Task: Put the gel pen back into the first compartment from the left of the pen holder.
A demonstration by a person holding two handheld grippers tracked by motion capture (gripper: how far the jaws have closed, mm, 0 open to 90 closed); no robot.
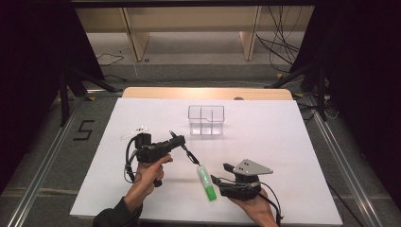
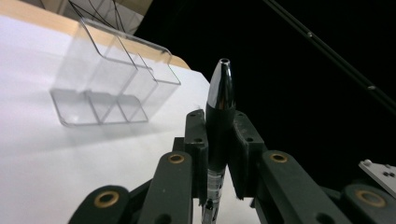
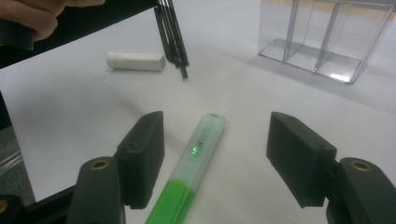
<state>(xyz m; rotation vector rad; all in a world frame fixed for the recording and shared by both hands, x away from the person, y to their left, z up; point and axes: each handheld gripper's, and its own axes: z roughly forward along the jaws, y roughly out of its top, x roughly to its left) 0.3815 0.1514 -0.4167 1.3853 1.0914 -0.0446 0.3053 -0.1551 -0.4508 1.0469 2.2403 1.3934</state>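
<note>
My left gripper (image 1: 179,144) (image 2: 218,135) is shut on a black pen (image 1: 189,153) (image 2: 219,100) with a silver tip, held above the white table. The pen's far end (image 3: 175,42) hangs over the sheet in the right gripper view. A green highlighter (image 1: 206,183) (image 3: 194,161) with a clear cap lies flat on the table between the jaws of my right gripper (image 1: 219,172) (image 3: 217,140). That gripper is open and its pads stand clear of the highlighter on both sides. A clear plastic organizer (image 1: 206,120) (image 2: 112,79) (image 3: 327,37) with compartments stands at the middle back.
A small white stick-shaped object (image 1: 135,132) (image 3: 135,61) lies on the white sheet (image 1: 283,156) at the left, behind the left hand. The table's front edge is close under both hands. Black stands and cables flank the table on the floor.
</note>
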